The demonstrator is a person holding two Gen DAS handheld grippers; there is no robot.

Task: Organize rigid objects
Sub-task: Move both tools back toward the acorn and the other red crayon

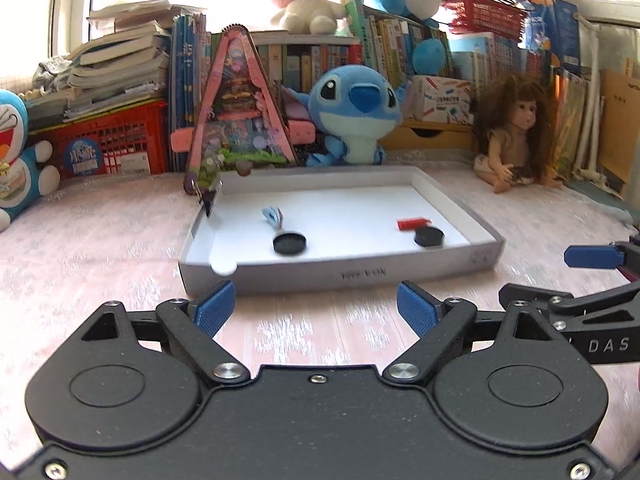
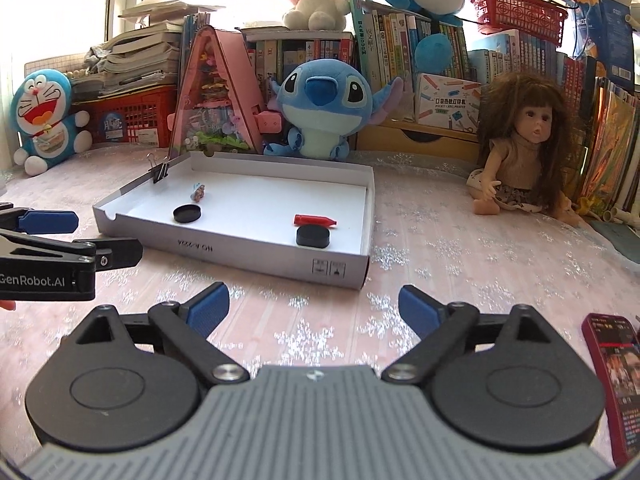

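Both tongs stand wide apart with nothing between their blue pads: the left gripper (image 1: 316,306) and the right gripper (image 2: 314,306) hang above the pink cloth (image 2: 460,264), short of the shallow white box (image 2: 256,250) and touching nothing.

Going left to right in the right wrist view, a black binder clip (image 2: 160,172) sits on the box's far left wall. Inside the box, a small pale blue figure (image 2: 198,192) lies near the back on the left, with a black round cap (image 2: 187,213) just in front of it. Further right, a red pen cap (image 2: 315,221) lies on the white floor of the box, and a second black round cap (image 2: 313,236) rests just in front of it, near the front right corner.

Behind the box stand a pink triangular toy house (image 2: 218,92) and a blue plush toy (image 2: 320,108). A doll (image 2: 520,148) sits on the cloth to the right, well apart from the box. A phone in a red case (image 2: 616,384) lies at the right edge, beside the right gripper.
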